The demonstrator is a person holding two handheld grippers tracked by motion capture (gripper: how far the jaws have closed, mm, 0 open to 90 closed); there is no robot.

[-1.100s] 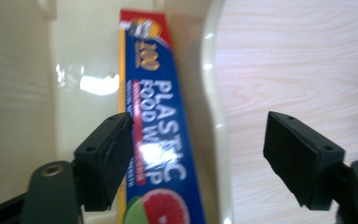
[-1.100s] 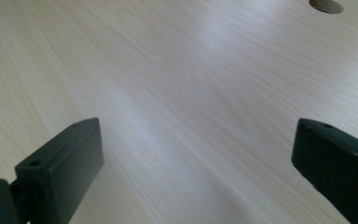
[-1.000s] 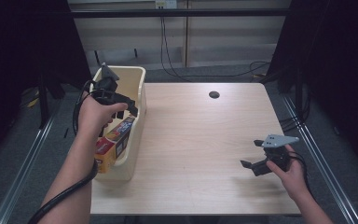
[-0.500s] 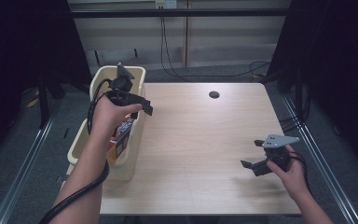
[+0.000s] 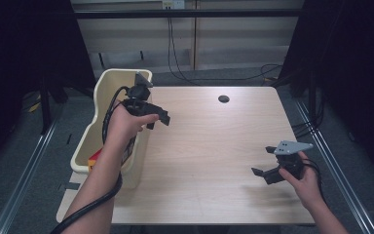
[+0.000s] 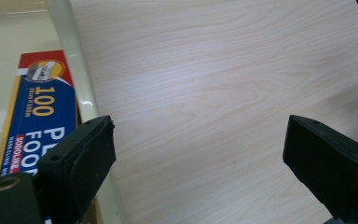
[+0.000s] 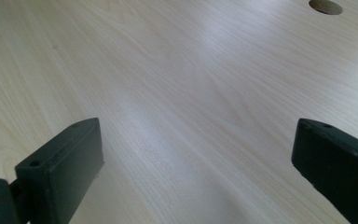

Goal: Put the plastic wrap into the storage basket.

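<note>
A cream plastic bin (image 5: 106, 92) stands at the table's left edge. Inside it lies a blue and red box of food wrap (image 6: 35, 121), whose end (image 5: 95, 157) peeks out beside my left forearm. My left gripper (image 5: 158, 118) is open and empty, held over the bin's right rim (image 6: 77, 79) and the wooden table (image 5: 214, 146). My right gripper (image 5: 264, 163) is open and empty too, low over the table near its front right. Its jaws stand wide apart above bare wood (image 7: 191, 107).
A round cable hole (image 5: 223, 99) sits at the table's far middle, and the cable hole (image 7: 325, 6) also appears at the top of the right gripper view. Cables (image 5: 175, 58) hang behind the table. Metal rails (image 5: 24, 175) run along the floor on both sides.
My left gripper has lifted out of the bin and swung right, over its rim toward the table. The box stays in the bin. The right gripper has held still.
</note>
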